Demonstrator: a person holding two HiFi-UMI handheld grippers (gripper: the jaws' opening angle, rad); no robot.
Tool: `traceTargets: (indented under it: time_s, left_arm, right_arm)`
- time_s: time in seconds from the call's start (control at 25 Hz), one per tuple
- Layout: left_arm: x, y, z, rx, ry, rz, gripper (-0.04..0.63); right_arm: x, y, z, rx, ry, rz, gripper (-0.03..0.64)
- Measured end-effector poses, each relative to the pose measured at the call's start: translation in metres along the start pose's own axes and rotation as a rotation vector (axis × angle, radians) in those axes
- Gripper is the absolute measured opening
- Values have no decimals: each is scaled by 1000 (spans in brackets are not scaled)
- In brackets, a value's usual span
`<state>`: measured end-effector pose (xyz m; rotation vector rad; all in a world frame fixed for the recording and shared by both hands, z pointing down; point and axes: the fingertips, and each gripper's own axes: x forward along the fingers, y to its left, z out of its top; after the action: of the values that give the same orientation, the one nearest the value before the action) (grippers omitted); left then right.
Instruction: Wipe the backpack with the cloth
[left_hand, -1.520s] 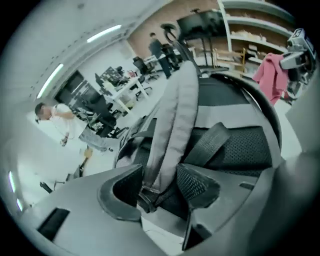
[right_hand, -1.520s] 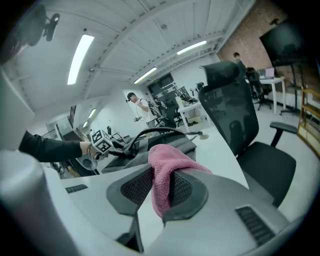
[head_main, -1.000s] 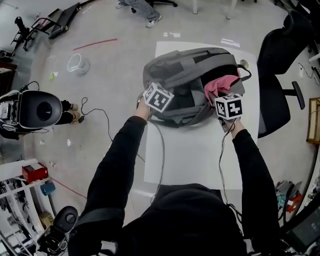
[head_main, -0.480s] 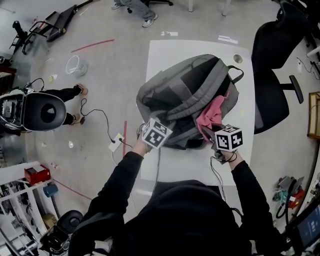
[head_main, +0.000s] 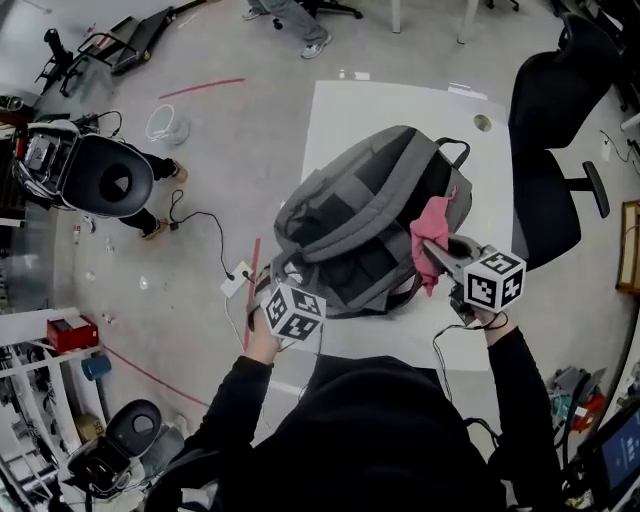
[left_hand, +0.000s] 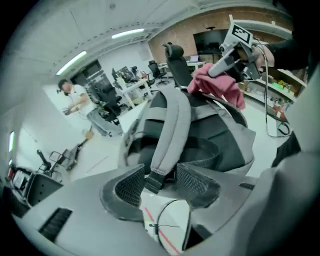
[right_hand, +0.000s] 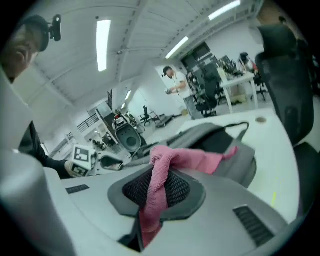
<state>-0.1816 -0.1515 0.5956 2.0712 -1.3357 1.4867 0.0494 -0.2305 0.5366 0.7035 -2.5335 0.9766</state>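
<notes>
Dragging backpack (head_main: 350, 215) nearer, turned, cloth (head_main: 432, 238) lifted

Nubby pink terry cloth (head_main: 432, 238), matt grey woven backpack (head_main: 345, 205), smooth white table (head_main: 390, 100)

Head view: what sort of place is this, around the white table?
Probably an open-plan office or lab workspace: a black swivel office chair beside the white rectangular table, rows of desks and chairs in the left gripper view, and a bare grey concrete floor with a red tape line.
</notes>
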Motion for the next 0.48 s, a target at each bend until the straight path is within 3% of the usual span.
traceTargets:
  time_s: [0.16, 0.28, 0.36, 0.48]
  left_arm:
    - [-31, 48, -20, -187, -74, 114, 212]
    - [-43, 40, -30, -290, -149, 92, 212]
    - [-51, 17, -24, -269, -233, 40, 212]
    - [-62, -33, -8, -160, -338, -94, 212]
  right_arm:
    - [24, -61, 123, -160, -136, -176, 51]
    - [80, -102, 127, -143, 13, -261, 51]
    - [112, -84, 92, -170, 146, -229, 51]
    - [146, 18, 23, -148, 239, 13, 51]
